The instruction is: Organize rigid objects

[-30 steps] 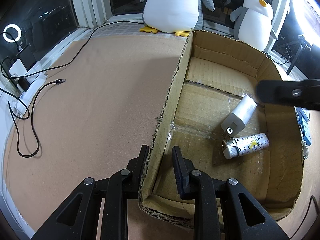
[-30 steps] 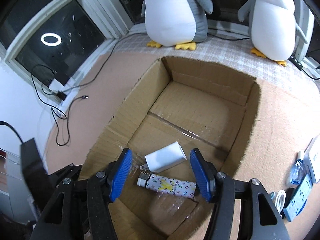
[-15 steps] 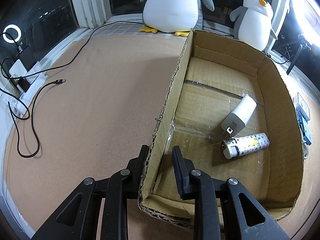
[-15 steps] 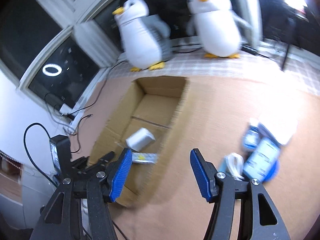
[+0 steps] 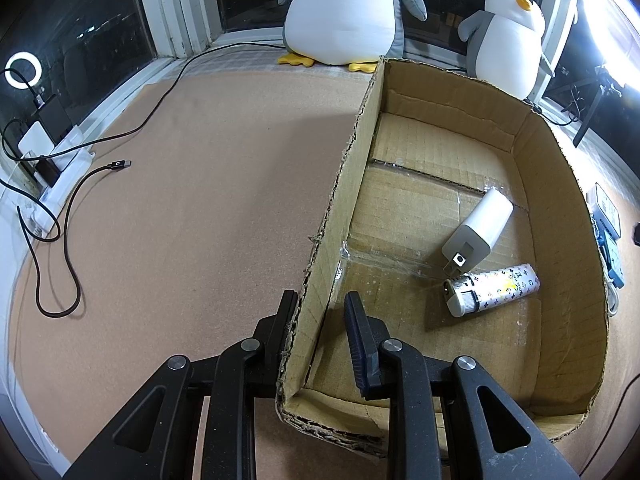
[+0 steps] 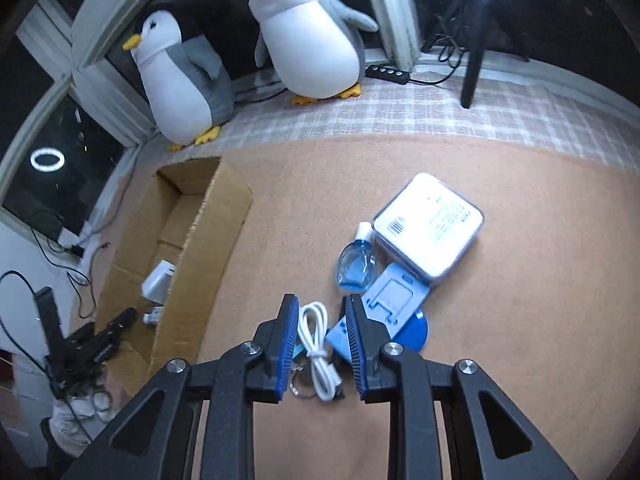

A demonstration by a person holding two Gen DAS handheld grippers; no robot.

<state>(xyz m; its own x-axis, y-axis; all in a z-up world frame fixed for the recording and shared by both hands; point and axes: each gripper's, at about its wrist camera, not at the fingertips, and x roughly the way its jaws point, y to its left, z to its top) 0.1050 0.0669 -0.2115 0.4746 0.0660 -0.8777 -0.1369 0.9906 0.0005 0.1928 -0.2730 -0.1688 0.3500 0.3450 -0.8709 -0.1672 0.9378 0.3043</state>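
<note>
An open cardboard box [image 5: 560, 216] holds a white charger [image 5: 478, 228] and a patterned lighter [image 5: 492, 290]. My left gripper [image 5: 320, 298] is open and straddles the box's left wall near the front corner, its outer finger against the cardboard. My right gripper [image 6: 320, 300] hovers low over a pile on the brown mat, open but narrow, with a coiled white cable [image 6: 318, 340] between its fingers. Its right finger overlaps the edge of a blue folding stand [image 6: 394, 296]. A blue bottle [image 6: 354, 266] and a white flat case [image 6: 428, 224] lie just beyond.
Two plush penguins [image 6: 312, 32] stand on the checked cloth by the window. The box [image 6: 208, 248] lies left of the pile. A black cable [image 5: 72, 240] loops across the mat at far left, by a power strip [image 5: 56, 192]. A tripod leg [image 6: 474, 60] stands at the back right.
My right gripper has swung from above the box to the pile on the right, dropped low, and its fingers have narrowed. The left gripper and box have not moved.
</note>
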